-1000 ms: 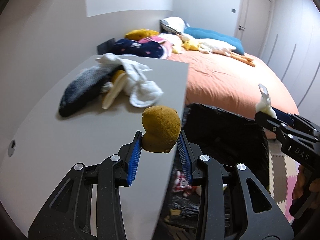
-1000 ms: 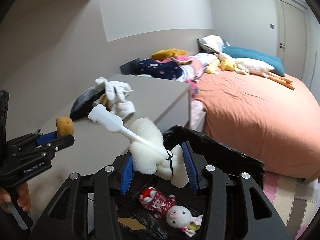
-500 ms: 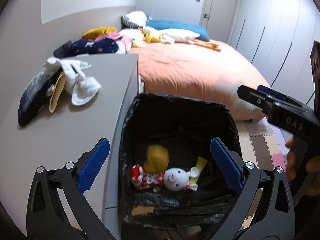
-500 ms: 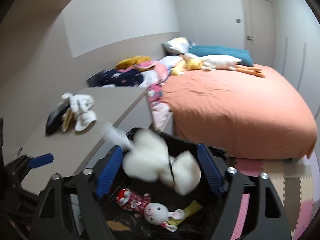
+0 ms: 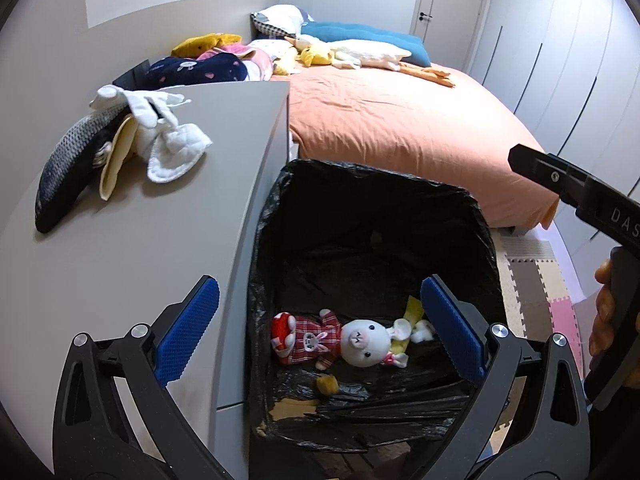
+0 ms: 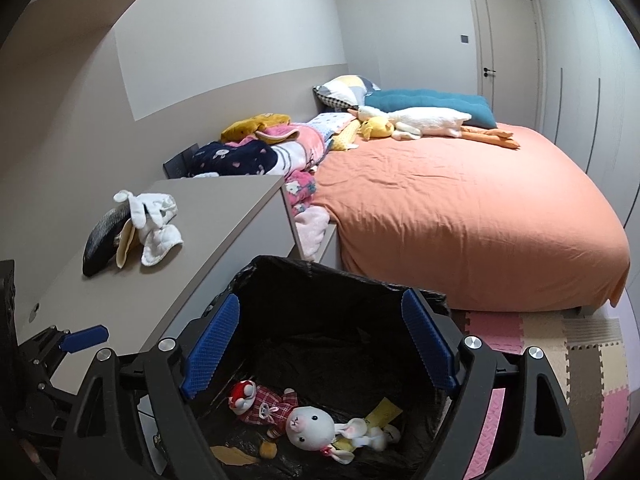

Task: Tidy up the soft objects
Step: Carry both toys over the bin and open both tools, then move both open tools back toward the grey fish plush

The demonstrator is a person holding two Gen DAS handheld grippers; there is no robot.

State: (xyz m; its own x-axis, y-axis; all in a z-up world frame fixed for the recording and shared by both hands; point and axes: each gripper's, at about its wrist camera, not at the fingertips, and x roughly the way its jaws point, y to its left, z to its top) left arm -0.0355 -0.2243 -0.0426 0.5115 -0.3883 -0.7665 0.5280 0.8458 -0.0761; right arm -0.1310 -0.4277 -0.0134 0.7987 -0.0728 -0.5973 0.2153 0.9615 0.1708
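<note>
White-headed plush bunny (image 5: 340, 338) in red plaid lies inside black-lined bin (image 5: 276, 216)

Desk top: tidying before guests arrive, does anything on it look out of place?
Yes. A loose heap of soft items, white, cream and dark knit pieces piled together, lies near the desk's far corner, while other toys lie in the bin.

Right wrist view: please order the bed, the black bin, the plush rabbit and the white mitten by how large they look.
1. bed
2. black bin
3. plush rabbit
4. white mitten

The rabbit lies nearer the camera than the mitten, so this last order is unsure.
</note>
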